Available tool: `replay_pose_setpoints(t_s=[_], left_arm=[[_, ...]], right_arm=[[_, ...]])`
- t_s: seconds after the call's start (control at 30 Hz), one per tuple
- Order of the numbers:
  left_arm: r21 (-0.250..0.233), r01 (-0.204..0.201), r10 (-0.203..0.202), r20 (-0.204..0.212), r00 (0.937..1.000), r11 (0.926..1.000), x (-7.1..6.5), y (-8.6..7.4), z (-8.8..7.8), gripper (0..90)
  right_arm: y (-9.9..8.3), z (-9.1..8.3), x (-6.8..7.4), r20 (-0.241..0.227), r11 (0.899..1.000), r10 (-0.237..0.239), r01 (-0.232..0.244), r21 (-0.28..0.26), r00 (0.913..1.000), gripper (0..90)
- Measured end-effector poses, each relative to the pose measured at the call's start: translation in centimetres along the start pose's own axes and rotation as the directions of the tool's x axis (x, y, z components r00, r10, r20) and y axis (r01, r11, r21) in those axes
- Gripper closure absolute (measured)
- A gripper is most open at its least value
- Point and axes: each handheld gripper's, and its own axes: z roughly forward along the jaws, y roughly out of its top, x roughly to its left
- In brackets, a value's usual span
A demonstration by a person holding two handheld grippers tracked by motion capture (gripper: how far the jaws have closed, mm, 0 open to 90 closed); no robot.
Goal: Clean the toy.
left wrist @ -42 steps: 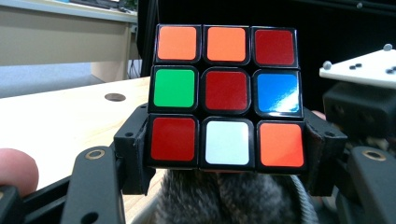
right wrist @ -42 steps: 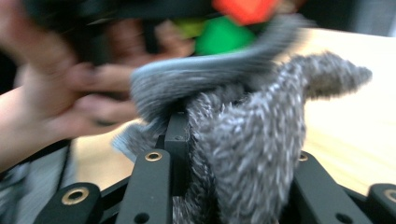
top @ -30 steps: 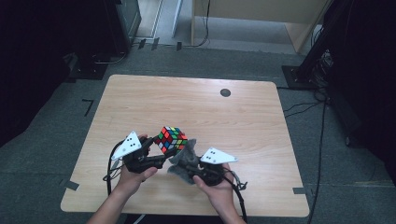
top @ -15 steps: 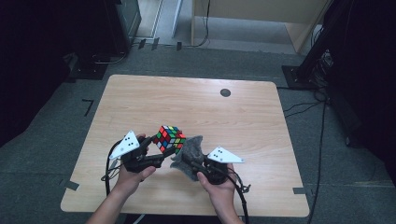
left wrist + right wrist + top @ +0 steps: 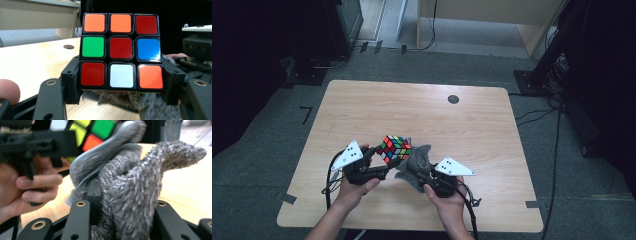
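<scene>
A scrambled Rubik's cube [image 5: 394, 148] is held above the wooden table [image 5: 362, 110] near its front edge. My left gripper [image 5: 388, 161] is shut on it, with the black jaws clamping its bottom layer from both sides. In the left gripper view the cube [image 5: 121, 51] shows orange, red, green, blue and white stickers. My right gripper [image 5: 413, 172] is shut on a fuzzy grey cloth [image 5: 418, 159], which is bunched up between the jaws [image 5: 135, 190]. The cloth presses against the cube's lower right side [image 5: 97, 131] and hangs under the cube [image 5: 140, 105].
A small black round hole [image 5: 453, 99] sits in the table's far right part. Cables trail from both grippers toward the front edge. Dark equipment and cables stand on the floor [image 5: 562, 115] around the table.
My right gripper has shifted slightly to the right with the cloth, and the cloth's top has risen along the cube's side. The left gripper and the cube have stayed put.
</scene>
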Motion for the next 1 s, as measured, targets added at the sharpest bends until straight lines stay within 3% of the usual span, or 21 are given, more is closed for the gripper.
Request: replay_pose_setpoints(t_s=[0.13, 0.23, 0.43, 0.6, 0.7, 0.83, 0.9, 1.0], left_arm=[[0.01, -0.012, 0.012, -0.002, 0.9999, 0.9999, -0.2, -0.1, 0.1, 33.9], [0.008, -0.014, 0.014, -0.005, 0.9999, 0.9999, -0.1, -0.1, 0.1, 33.9], [0.016, -0.011, 0.011, 0.001, 0.9999, 0.9998, -0.1, -0.1, 0.1, 33.9], [0.024, -0.011, 0.011, 0.007, 0.9999, 0.9997, -0.1, -0.2, 0.3, 33.9], [0.017, 0.001, -0.002, 0.029, 0.9996, 0.9999, -0.2, -0.2, 0.3, 33.9], [0.013, -0.009, 0.008, 0.039, 0.9992, 0.9999, -0.3, -0.1, 0.3, 33.9], [0.014, -0.008, 0.008, 0.041, 0.9991, 0.9999, -0.3, -0.1, 0.3, 33.9], [0.012, 0.005, -0.006, 0.048, 0.9988, 0.9999, -0.1, -0.1, 0.2, 33.9]], right_arm=[[-0.9, 1.2, 1.2, -0.044, 0.998, -0.028, 0.031, 0.06, 0.9986, 65.9], [-1.0, 1.4, 1.5, -0.05, 0.997, -0.043, 0.047, 0.068, 0.9978, 65.9], [0.9, -0.8, -0.2, 0.022, 0.999, -0.024, 0.024, -0.021, 0.9995, 67.0], [1.7, -1.9, -0.9, 0.037, 0.997, -0.021, 0.024, -0.079, 0.9991, 68.0], [1.0, -1.1, -0.8, 0.016, 0.999, -0.032, 0.033, -0.043, 0.9994, 68.2], [-0.1, 0.5, -0.2, -0.047, 0.998, -0.055, 0.057, 0.036, 0.9974, 68.2], [-0.1, 0.6, -0.2, -0.055, 0.996, -0.067, 0.07, 0.048, 0.9962, 68.1], [0.5, -0.1, -0.7, -0.043, 0.999, -0.049, 0.05, 0.02, 0.9979, 68.4]])
